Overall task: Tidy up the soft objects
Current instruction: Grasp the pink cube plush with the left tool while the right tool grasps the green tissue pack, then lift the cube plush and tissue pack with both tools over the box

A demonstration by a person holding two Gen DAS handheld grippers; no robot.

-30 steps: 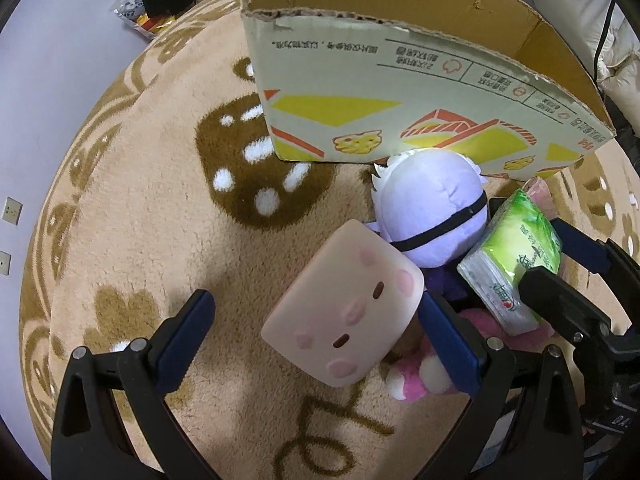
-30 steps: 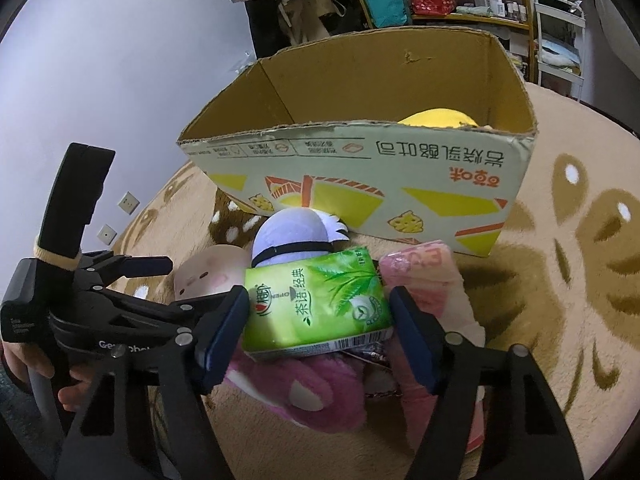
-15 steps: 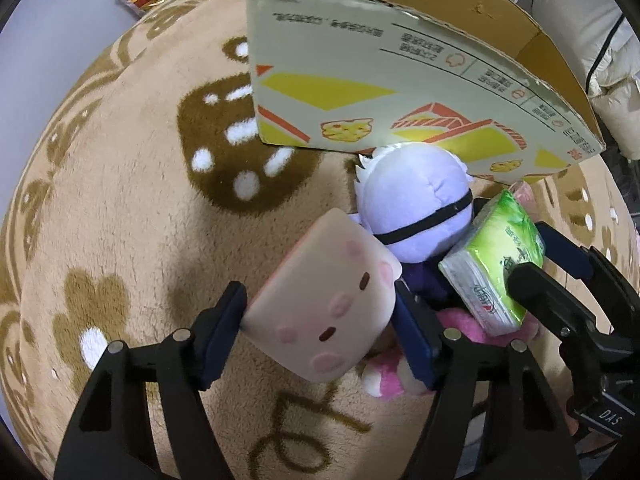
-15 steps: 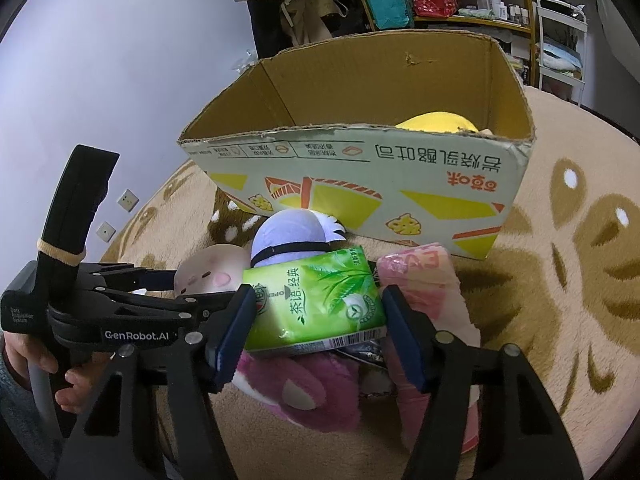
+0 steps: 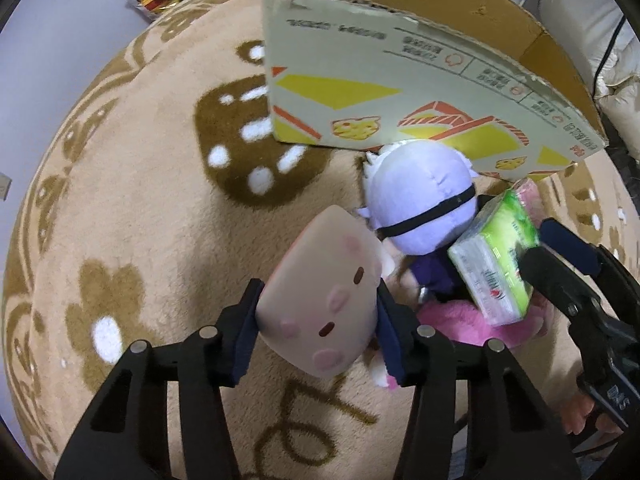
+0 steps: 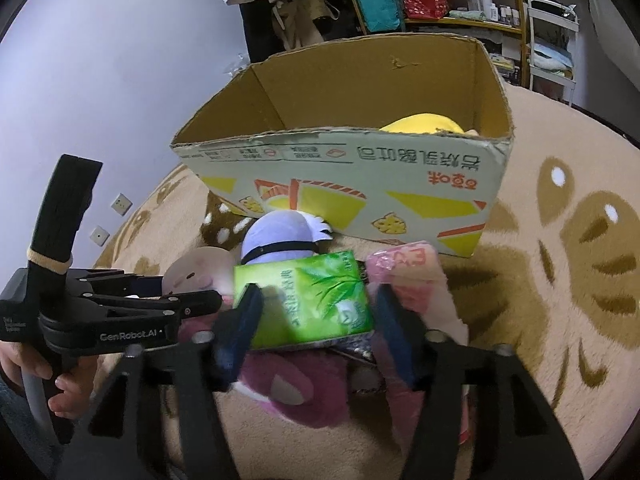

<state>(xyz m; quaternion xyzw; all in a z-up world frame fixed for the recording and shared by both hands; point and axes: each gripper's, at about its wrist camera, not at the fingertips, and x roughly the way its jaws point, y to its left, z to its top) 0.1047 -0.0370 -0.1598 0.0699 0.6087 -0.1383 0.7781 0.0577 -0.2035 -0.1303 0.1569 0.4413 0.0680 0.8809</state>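
Both grippers have closed: left gripper (image 5: 318,326) now clamps the pink cube plush (image 5: 320,300), right gripper (image 6: 316,316) clamps the green tissue pack (image 6: 308,300). Grasping seems done; next, lift both into the cardboard box (image 6: 344,168).

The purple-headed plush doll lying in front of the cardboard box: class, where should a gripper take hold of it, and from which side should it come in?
Grip the purple-headed plush doll across its round head, coming from above: the head is its largest exposed part. Its dark body is wedged between the pink block toy, held in the left gripper, and the green tissue pack, which the right gripper straddles.
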